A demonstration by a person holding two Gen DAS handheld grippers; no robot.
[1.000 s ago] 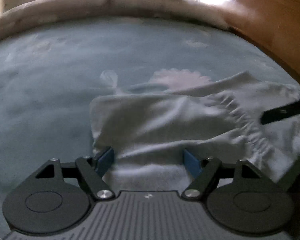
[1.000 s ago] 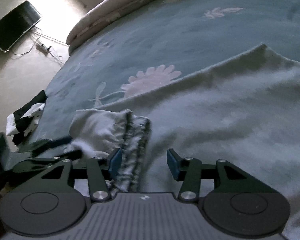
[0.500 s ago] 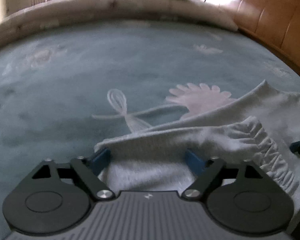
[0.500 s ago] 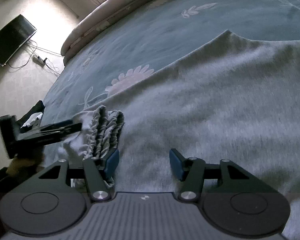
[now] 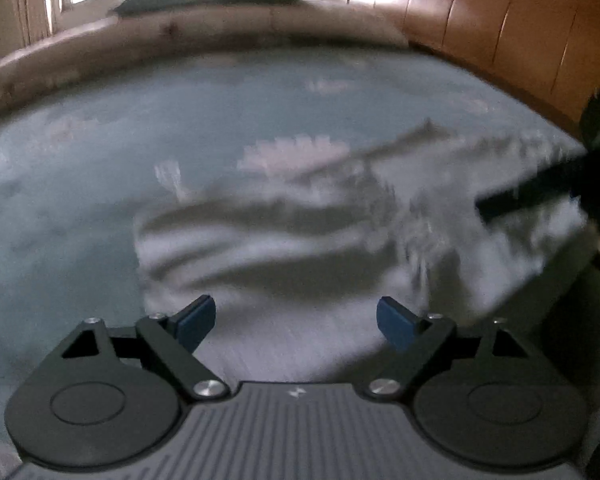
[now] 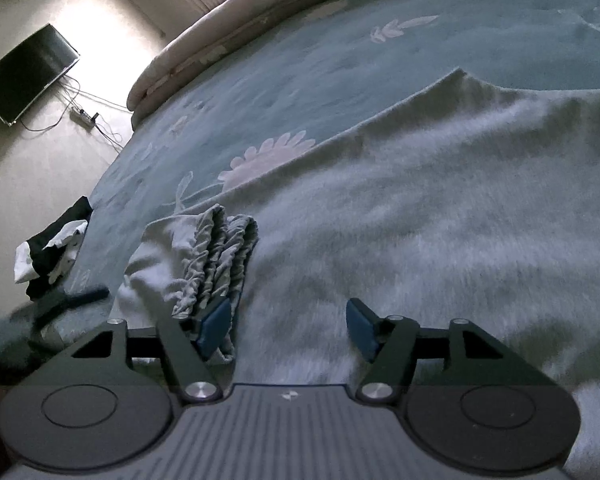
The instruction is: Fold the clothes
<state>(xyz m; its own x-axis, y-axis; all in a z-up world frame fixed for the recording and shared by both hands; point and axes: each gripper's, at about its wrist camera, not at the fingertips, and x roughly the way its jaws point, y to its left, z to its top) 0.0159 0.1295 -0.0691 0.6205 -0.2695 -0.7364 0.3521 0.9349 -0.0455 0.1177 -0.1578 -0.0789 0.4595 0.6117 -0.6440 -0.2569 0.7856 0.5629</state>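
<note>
A: What does only the right wrist view show?
B: A wall TV point(image 6: 28, 74) and dark clothes point(image 6: 52, 252) at the bed's point(image 6: 340, 52) edge.
A: The garment?
B: Pale grey garment point(image 6: 440, 208), gathered waistband point(image 6: 216, 256), spread on the bed. Left tool point(image 5: 296, 322) released; right tool point(image 6: 288, 326) opening, pressing on nothing.

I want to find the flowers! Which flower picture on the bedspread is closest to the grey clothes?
The big pale daisy: the grey garment edge runs right along its petals. The little leafy sprig sits far up the bedspread, away from it.
</note>
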